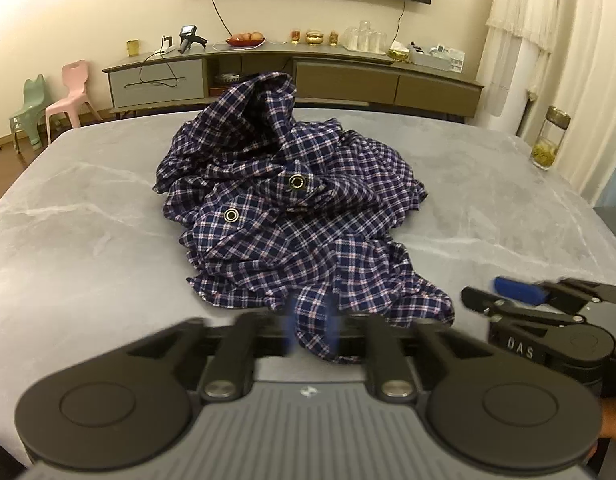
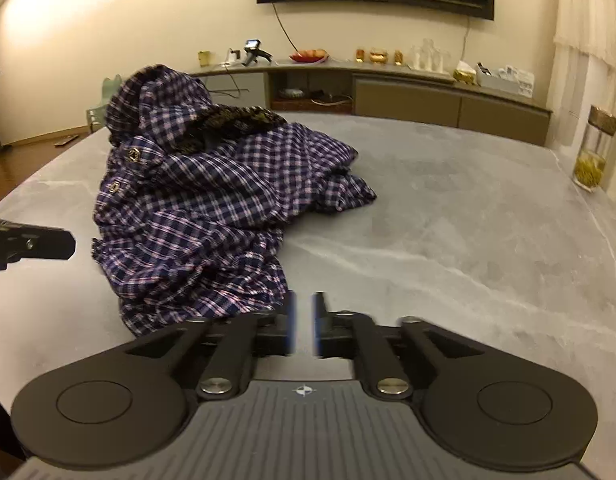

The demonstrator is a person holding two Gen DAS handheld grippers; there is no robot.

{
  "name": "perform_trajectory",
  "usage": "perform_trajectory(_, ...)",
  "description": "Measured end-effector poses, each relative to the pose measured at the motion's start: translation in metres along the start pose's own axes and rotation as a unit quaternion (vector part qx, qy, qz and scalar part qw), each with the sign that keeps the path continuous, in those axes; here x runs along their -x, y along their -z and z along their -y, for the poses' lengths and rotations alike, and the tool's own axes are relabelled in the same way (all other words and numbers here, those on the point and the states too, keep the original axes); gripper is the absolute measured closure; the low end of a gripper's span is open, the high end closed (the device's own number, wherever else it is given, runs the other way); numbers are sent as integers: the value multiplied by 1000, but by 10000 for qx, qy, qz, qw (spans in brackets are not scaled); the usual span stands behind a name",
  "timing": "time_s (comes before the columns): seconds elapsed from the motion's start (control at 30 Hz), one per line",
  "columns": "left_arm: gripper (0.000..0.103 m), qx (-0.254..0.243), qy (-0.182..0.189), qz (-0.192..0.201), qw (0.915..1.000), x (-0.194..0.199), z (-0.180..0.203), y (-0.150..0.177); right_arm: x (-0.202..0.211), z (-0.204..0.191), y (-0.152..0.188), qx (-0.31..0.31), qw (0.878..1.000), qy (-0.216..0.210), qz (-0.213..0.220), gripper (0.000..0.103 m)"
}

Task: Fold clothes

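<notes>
One crumpled navy plaid shirt (image 1: 296,216) heaped on grey table (image 1: 88,208) | left claw (image 1: 311,322) blurred, state unclear | right claw (image 2: 304,324) released

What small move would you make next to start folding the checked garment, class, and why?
Probably close the left gripper on the near hem of the plaid garment. It lies crumpled in a heap on the grey table, nothing spread flat, and that hem already sits between the parted fingers; the right gripper is open beside it.
</notes>
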State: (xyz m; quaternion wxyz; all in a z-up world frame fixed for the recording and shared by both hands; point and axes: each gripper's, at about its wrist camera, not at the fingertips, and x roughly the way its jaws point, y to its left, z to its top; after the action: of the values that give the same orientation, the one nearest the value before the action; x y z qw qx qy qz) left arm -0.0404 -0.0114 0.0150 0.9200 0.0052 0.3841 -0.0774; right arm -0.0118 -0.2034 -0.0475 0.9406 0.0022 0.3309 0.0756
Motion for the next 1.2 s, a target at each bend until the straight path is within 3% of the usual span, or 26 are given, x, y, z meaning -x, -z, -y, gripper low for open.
perform_trajectory(0.03,39,-5,-5,-13,10000,-1,0,0,-1,0,0,-15,10000,16,-2,42)
perform_trajectory(0.07,32,3,6,-2,10000,-2,0,1,-1,0,1,-14,10000,27,17,38)
perform_trajectory(0.47,16,-115,-24,-235,9997,-30,-10,4,-8,3,2,-53,9999,96,-79,27)
perform_trajectory(0.53,13,-74,-220,-99,9997,-38,-20,-5,-5,6,-2,-110,9999,76,78,17)
perform_trajectory(0.6,12,18,-436,-13,9990,-50,-31,-15,-9,0,-10,42,9998,-72,201,11)
perform_trajectory(0.7,12,13,-508,12,9987,-72,-39,-28,-27,-18,-21,562,9974,-415,183,11)
perform_trajectory(0.77,17,-198,-579,56,9981,-89,-37,-34,-46,-30,-22,847,9944,-635,-22,17)
perform_trajectory(0.8,33,-303,-500,63,9983,-97,-37,-38,-57,-35,-22,926,9931,-695,-195,42)
perform_trajectory(0.83,59,-408,-420,70,9983,-105,-37,-41,-67,-38,-21,999,9916,-723,-385,79)
perform_trajectory(0.87,71,-513,-339,78,9981,-113,-37,-44,-73,-40,-22,1065,9906,-703,-486,82)
perform_trajectory(0.93,90,-277,-72,559,9980,-91,-50,-62,-70,-35,-29,1193,9917,-409,-268,99)
perform_trajectory(1.07,91,221,510,1775,9826,-12,-87,-86,-9,-1,-56,943,9912,338,860,101)
perform_trajectory(1.13,88,393,462,1444,9877,-18,-106,-82,9,18,-60,739,9908,513,1012,101)
perform_trajectory(1.2,87,372,526,226,9977,-62,-116,-63,-12,29,-56,500,9963,458,524,100)
